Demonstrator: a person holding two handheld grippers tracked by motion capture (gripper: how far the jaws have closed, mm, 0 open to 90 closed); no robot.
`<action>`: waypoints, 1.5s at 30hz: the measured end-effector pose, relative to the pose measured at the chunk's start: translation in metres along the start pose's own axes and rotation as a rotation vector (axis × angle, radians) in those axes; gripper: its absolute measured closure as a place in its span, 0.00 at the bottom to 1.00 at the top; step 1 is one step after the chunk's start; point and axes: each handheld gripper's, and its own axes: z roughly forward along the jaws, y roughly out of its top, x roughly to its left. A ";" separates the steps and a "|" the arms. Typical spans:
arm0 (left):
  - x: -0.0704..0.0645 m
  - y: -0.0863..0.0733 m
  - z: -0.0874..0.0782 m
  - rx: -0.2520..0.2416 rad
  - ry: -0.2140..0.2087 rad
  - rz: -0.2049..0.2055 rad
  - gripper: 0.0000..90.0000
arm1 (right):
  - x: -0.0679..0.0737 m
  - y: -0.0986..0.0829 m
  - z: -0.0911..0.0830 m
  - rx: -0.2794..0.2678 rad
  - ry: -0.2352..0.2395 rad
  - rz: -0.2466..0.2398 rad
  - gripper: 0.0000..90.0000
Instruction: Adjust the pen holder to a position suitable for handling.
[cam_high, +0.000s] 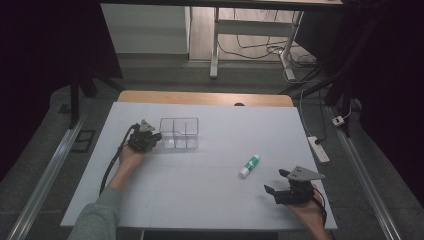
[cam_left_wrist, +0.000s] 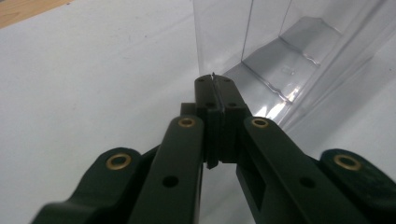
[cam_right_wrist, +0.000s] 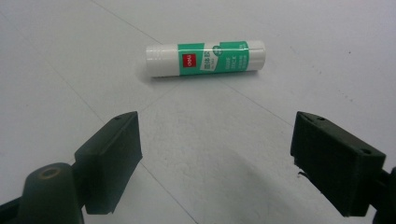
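A clear plastic box (cam_high: 179, 132) with several compartments stands on the white tabletop at the back left. My left gripper (cam_high: 156, 136) is at the box's left wall. In the left gripper view that gripper (cam_left_wrist: 213, 83) is shut, with a thin sliver of the clear box (cam_left_wrist: 280, 56) wall showing between its pads. A green and white glue stick (cam_high: 249, 165) lies flat right of centre. My right gripper (cam_high: 275, 181) sits near the front right edge, a short way in front of the stick. In its own view the right gripper (cam_right_wrist: 217, 140) is wide open, with the glue stick (cam_right_wrist: 205, 58) lying crosswise ahead and nothing between the jaws.
The white board (cam_high: 200, 195) covers a wooden table (cam_high: 205, 97). Beyond the table stand a desk frame (cam_high: 215, 50) and loose cables (cam_high: 260, 50) on the floor. A power strip (cam_high: 318, 148) lies off the right edge.
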 end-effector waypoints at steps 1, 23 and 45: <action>-0.001 0.001 0.001 -0.001 -0.001 0.002 0.99 | 0.000 0.000 0.001 -0.004 0.001 0.002 0.18; -0.018 0.015 0.015 0.003 -0.032 0.027 0.99 | 0.001 0.000 0.001 0.003 0.002 -0.001 0.18; -0.031 0.024 0.023 -0.003 -0.066 0.036 0.99 | 0.002 0.000 0.002 0.006 0.002 -0.001 0.18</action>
